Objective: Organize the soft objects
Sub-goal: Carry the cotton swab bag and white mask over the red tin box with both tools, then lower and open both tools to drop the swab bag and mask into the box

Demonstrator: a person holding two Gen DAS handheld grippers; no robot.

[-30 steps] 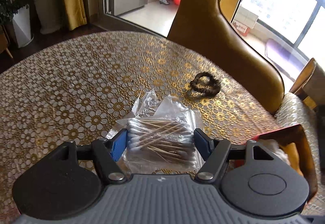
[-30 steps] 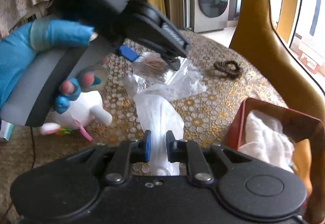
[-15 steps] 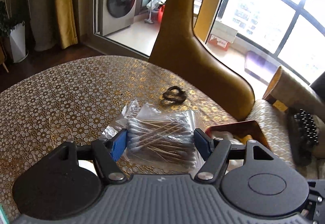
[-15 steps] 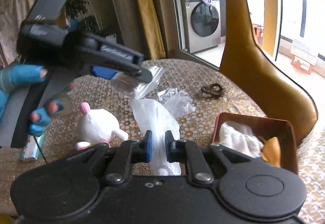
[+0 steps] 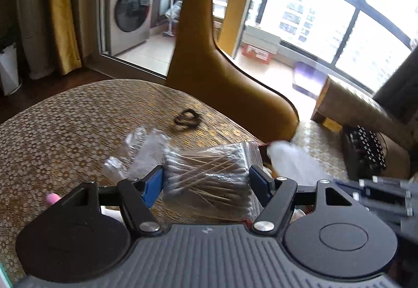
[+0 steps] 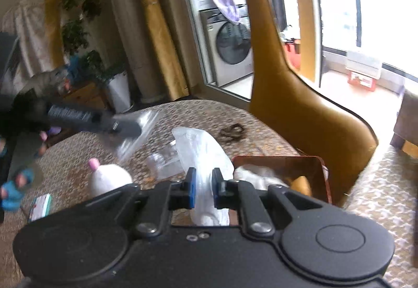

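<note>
My left gripper [image 5: 206, 182] is shut on a clear zip bag of cotton swabs [image 5: 206, 173], held in the air above the table. In the right wrist view this gripper is a blurred dark shape at the left, with the bag's corner [image 6: 141, 128] hanging from it. My right gripper [image 6: 202, 187] is shut on a crumpled white translucent plastic bag [image 6: 202, 152], lifted near the red box [image 6: 321, 173]. The same white bag [image 5: 292, 160] shows at the right of the left wrist view. A white cloth [image 6: 254, 175] lies in the box.
Dark hair ties [image 5: 186, 119] and an empty clear bag [image 5: 133, 147] lie on the gold-patterned table [image 5: 65, 131]. A white plush toy [image 6: 109, 178] and a small packet [image 6: 40, 205] sit at the left. A mustard chair back [image 6: 287, 105] rises behind the table.
Both grippers have risen from the table with their loads still held. The left one has swung right toward the red box, and the hair ties now look farther off.
</note>
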